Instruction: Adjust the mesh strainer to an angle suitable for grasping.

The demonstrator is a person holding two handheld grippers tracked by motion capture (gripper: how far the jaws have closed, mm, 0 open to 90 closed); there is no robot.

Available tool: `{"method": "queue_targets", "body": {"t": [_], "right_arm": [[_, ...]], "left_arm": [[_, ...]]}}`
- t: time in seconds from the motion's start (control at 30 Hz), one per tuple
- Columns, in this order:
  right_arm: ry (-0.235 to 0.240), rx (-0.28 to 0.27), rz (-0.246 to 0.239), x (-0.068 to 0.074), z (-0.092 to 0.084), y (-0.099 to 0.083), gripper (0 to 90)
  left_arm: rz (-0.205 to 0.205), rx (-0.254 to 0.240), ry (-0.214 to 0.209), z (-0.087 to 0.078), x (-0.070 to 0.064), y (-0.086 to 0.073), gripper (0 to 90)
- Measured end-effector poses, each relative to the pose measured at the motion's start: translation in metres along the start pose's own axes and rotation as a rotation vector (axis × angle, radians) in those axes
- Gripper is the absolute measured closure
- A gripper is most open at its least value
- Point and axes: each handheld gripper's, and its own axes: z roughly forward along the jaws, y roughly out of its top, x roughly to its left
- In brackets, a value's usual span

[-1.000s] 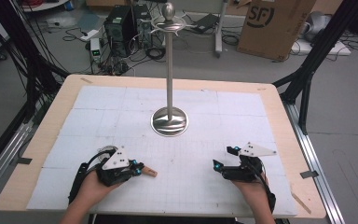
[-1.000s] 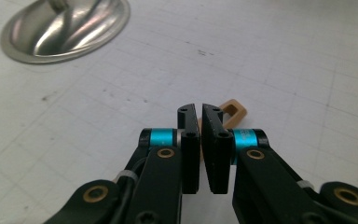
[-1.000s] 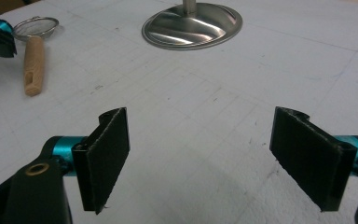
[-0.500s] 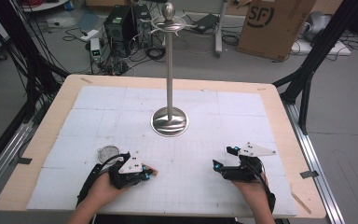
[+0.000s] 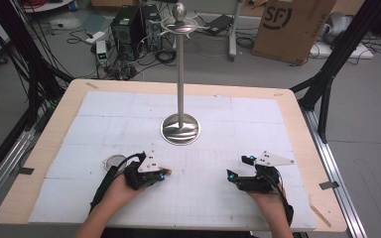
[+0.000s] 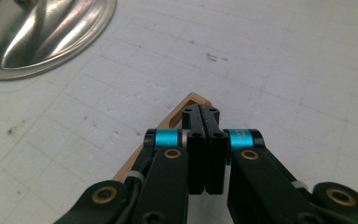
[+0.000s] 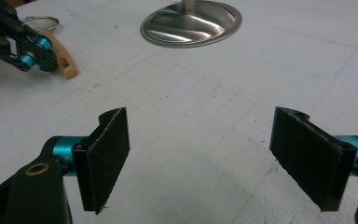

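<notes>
A small round mesh strainer point(image 5: 113, 162) with a light wooden handle point(image 5: 167, 172) lies on the white mat at the near left. My left gripper point(image 5: 164, 173) is shut on that handle. In the left gripper view the jaws point(image 6: 204, 112) are pressed together over the handle's slotted end point(image 6: 193, 99). The right gripper view shows the strainer's ring point(image 7: 39, 21) and its handle point(image 7: 67, 65) far off at the left. My right gripper point(image 5: 240, 167) rests at the near right, open, with nothing between its pads point(image 7: 107, 154).
A tall metal stand with a round shiny base point(image 5: 180, 129) rises from the middle of the mat, its hooks at the top point(image 5: 179, 24). The wooden table edge point(image 5: 322, 163) frames the mat. Boxes, cables and equipment lie on the floor beyond.
My left gripper has slid to the right along the mat, and the strainer's round mesh has come into sight behind it. The right gripper has stayed still.
</notes>
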Motion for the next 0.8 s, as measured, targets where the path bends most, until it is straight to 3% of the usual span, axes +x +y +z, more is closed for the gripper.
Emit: {"method": "queue_targets", "body": {"t": [0.13, 0.37, 0.8], "right_arm": [[-0.002, 0.005, 0.004, -0.001, 0.0, -0.001, 18.8], [0.0, 0.009, 0.006, -0.001, 0.001, -0.001, 18.8], [-0.004, 0.011, 0.008, -0.002, 0.001, -0.002, 18.9]], "left_arm": [[-0.037, 0.017, 0.03, 0.003, 0.009, -0.002, 89.4], [-0.104, 0.0, 0.06, 0.004, 0.02, -0.004, 89.4], [-0.123, 0.018, 0.107, 0.003, 0.031, 0.004, 89.0]]}}
